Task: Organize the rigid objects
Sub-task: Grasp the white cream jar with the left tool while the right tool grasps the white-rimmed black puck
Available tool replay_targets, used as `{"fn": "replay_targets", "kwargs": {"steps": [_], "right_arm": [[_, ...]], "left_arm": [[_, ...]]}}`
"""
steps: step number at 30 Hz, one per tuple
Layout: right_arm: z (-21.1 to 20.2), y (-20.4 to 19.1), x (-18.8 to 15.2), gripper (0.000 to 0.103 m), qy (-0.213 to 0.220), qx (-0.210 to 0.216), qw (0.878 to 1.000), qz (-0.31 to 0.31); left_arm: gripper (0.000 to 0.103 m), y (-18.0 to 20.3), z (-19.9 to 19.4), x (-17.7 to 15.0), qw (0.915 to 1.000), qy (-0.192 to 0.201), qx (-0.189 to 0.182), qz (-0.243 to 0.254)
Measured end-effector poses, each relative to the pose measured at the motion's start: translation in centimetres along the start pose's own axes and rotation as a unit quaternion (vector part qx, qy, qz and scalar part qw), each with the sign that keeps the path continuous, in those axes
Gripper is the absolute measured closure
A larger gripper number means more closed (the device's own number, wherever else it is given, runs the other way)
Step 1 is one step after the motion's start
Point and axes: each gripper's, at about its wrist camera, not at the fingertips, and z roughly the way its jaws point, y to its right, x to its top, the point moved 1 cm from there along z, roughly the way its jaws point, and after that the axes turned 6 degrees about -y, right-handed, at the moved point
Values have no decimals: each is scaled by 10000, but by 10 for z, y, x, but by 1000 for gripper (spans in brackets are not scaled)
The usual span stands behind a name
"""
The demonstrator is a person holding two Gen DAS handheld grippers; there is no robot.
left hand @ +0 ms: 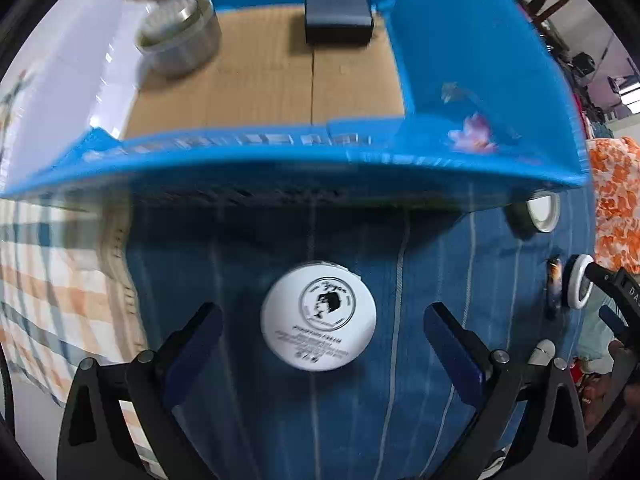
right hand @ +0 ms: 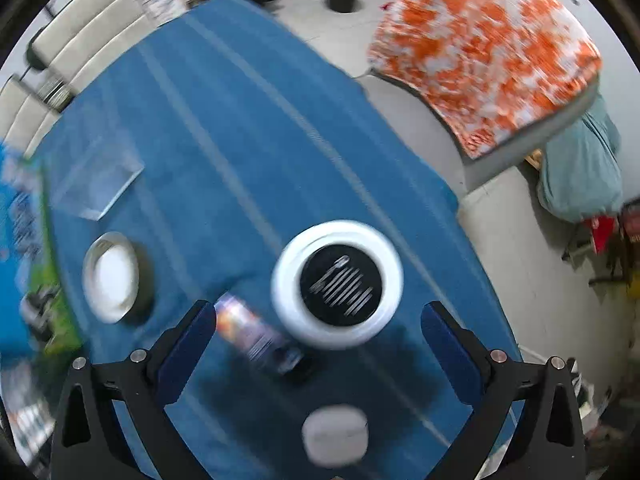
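Note:
In the left wrist view my left gripper (left hand: 322, 320) is open, its jaws wide on either side of a white round cream jar (left hand: 318, 318) with a printed lid, standing on the blue cloth. Beyond it stands an open blue cardboard box (left hand: 460, 80) holding a silver tin (left hand: 180, 36) and a dark block (left hand: 338, 16). In the right wrist view my right gripper (right hand: 318, 320) is open above a white jar with a black lid (right hand: 338, 284). A small colourful tube (right hand: 256, 334) lies at its left. A white rounded object (right hand: 336, 434) sits nearer me.
A silver-rimmed white lid (right hand: 112, 276) lies left of the right gripper and shows by the box corner (left hand: 540, 212). A clear flat square (right hand: 96, 184) rests on the blue cloth (right hand: 240, 120). An orange-patterned cushion (right hand: 480, 48) lies beyond the table edge.

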Motion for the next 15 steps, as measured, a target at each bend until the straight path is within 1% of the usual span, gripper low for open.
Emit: {"fn": "replay_targets", "kwargs": {"steps": [2, 5, 7, 8, 10, 11, 15], "right_arm": [[12, 5, 7, 0, -66, 28, 9998, 161], [32, 9, 14, 0, -302, 184, 9987, 373], [42, 11, 16, 8, -399, 264, 9977, 474], [45, 12, 17, 9, -408, 231, 9977, 489], [42, 7, 18, 18, -178, 129, 9992, 345], [40, 5, 18, 26, -109, 103, 9994, 297], [34, -3, 15, 26, 39, -119, 9999, -33]], "left_arm": [[0, 3, 12, 1, 9999, -106, 26, -95], [0, 4, 28, 0, 9994, -251, -2, -256], [0, 5, 35, -2, 9990, -292, 19, -351], [0, 5, 37, -4, 9990, -247, 65, -379], [0, 6, 37, -5, 9989, -205, 79, -415], [0, 7, 37, -6, 9989, -192, 82, -421], [0, 7, 38, -14, 9989, -178, 106, -431]]}}
